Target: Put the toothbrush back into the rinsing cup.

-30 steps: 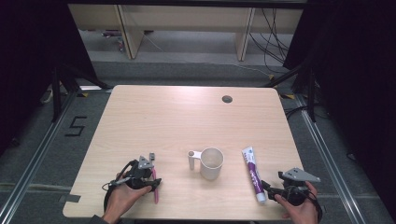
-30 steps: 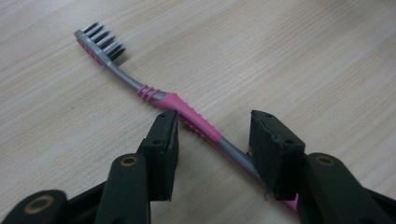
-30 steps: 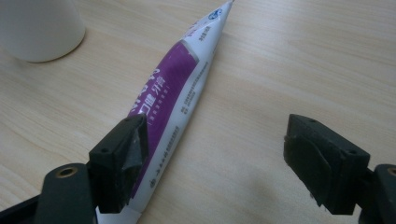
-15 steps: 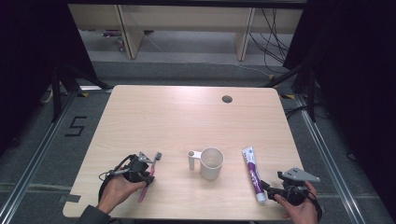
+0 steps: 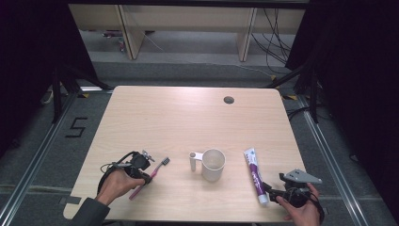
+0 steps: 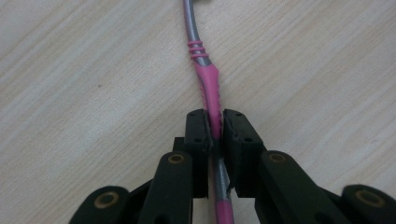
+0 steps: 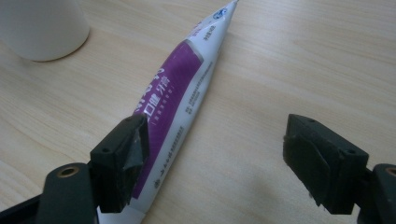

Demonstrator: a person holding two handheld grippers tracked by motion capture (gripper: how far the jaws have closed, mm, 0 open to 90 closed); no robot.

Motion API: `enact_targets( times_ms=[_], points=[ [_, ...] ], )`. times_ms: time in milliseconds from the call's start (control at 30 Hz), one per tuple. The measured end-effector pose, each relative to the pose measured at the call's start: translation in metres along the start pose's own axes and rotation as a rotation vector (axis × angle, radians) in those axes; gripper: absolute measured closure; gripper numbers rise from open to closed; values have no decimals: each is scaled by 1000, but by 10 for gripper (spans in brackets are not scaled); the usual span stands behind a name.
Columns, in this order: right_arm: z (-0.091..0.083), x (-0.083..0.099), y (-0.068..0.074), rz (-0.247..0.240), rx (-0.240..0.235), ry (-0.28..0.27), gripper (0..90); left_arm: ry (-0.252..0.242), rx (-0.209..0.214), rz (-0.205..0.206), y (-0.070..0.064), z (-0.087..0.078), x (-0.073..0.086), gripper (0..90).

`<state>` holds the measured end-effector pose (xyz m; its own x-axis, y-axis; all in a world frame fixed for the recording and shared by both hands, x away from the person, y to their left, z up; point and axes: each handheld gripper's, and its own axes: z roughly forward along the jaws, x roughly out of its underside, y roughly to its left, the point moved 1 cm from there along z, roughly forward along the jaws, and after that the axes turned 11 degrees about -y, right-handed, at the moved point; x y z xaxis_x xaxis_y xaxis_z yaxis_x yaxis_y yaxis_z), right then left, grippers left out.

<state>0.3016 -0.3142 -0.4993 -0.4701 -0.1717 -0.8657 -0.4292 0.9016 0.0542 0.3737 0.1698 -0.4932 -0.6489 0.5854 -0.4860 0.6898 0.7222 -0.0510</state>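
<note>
Left gripper (image 6: 215, 128), near-left on the table (image 5: 155, 117), has its jaws pinched tight on the pink handle of a toothbrush (image 6: 208, 84); grey neck runs on past the jaw tips over the wood. From the high view the toothbrush (image 5: 153, 172) lies diagonally, head w/ bristles pointing far-right toward the mug, pink tail end sticking out near-left under the left hand (image 5: 117, 183).

Right gripper (image 7: 215, 154), near-right corner, jaws spread wide, holding nothing. Its left jaw sits just over or against the cap end of a white and purple toothpaste tube (image 7: 173, 93); can't tell if it touches. Right jaw well apart from the tube, over bare wood. Right hand (image 5: 301, 209) grips it at the near edge.

Toothpaste tube (image 5: 254, 174) lies flat, cap end near, crimped end far, just right of the mug. White mug (image 5: 212, 165) stands upright mid-table betw. the two grippers, handle to the left; inside looks empty.
</note>
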Motion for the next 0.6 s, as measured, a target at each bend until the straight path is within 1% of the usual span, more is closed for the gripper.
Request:
enact_targets(
  times_ms=[33, 67, 100, 133, 167, 200, 400, 500, 533, 600],
  points=[
    [0, 0, 0, 0, 0, 1, 238, 2, -1, -2, 1, 1, -1, 805],
    [0, 0, 0, -1, 0, 0, 238, 16, 5, -15, 1, 0, -1, 810],
    [0, 0, 0, -1, 0, 0, 238, 15, 5, -13, 1, 1, -2, 812],
    [0, 0, 0, -3, -2, 2, 238, 36, 10, -10, 2, 1, -3, 817],
    [0, 0, 0, -3, -2, 2, 238, 36, 10, -10, 2, 1, -3, 818],
    [0, 0, 0, -3, -1, 1, 238, 57, 15, 4, 2, 1, -5, 819],
    [0, 0, 0, -2, -3, 1, 239, 85, 24, 11, 3, 3, -9, 820],
    [0, 0, 1, 1, -9, 11, 239, 88, 19, 14, 2, 3, -10, 819],
    [0, 0, 1, 5, -12, 12, 240, 96, 18, 15, 2, 3, -11, 820],
    [0, 0, 0, -1, -8, 5, 240, 110, 20, 26, 2, 4, -12, 822]
  ],
)
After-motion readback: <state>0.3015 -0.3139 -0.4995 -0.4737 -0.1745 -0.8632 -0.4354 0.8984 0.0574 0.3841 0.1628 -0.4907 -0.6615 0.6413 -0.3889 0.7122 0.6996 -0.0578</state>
